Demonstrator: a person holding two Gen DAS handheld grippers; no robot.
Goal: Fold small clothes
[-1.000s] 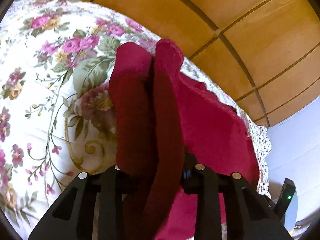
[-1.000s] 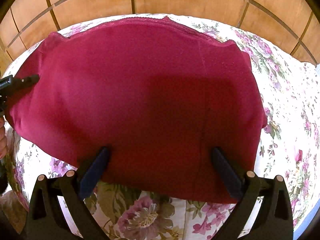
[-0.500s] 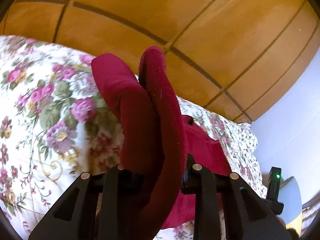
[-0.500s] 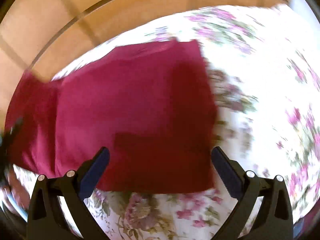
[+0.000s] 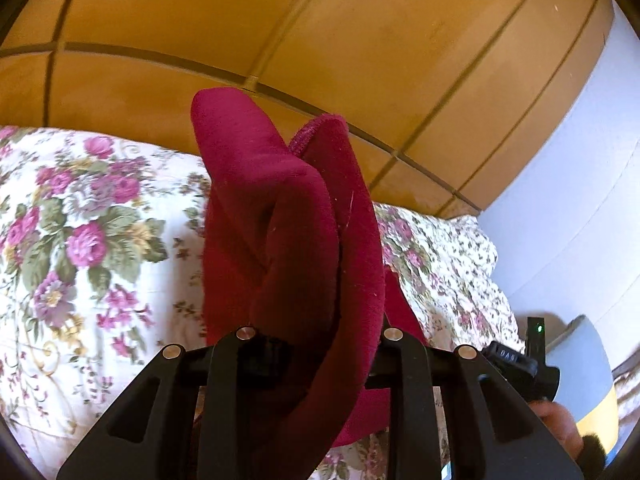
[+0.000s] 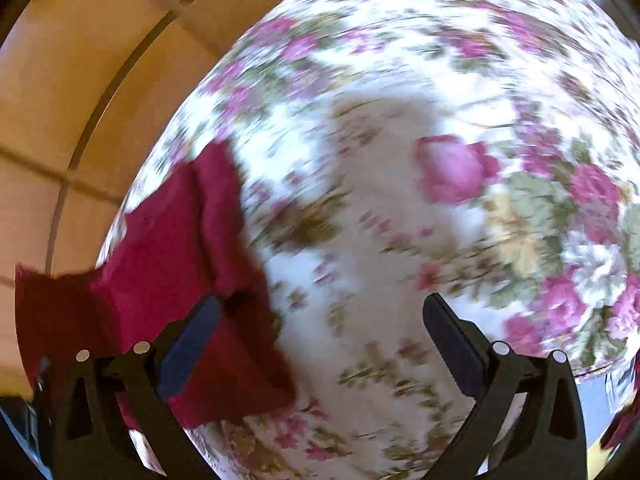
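Red garment lifted for a fold over the bed

The left hand-held gripper (image 5: 316,344) pinches a bunched edge of the red garment (image 5: 280,240), raising it off the floral bedspread (image 5: 80,240) near the bed's edge; the right hand-held gripper (image 6: 320,340) hangs wide, empty.

You are looking at a floral bedspread (image 5: 88,240), white with pink roses and green leaves; it fills the lower left of the left wrist view and most of the blurred right wrist view. Behind it stands a wooden panelled headboard (image 5: 320,32), amber-brown, divided by dark grooves. At its right edge you meet a pale bluish wall (image 5: 580,208). A pillow (image 5: 460,264) in a finer floral print lies at the bedspread's far right. Low on the right, a small black device (image 5: 536,332) shows a green light.
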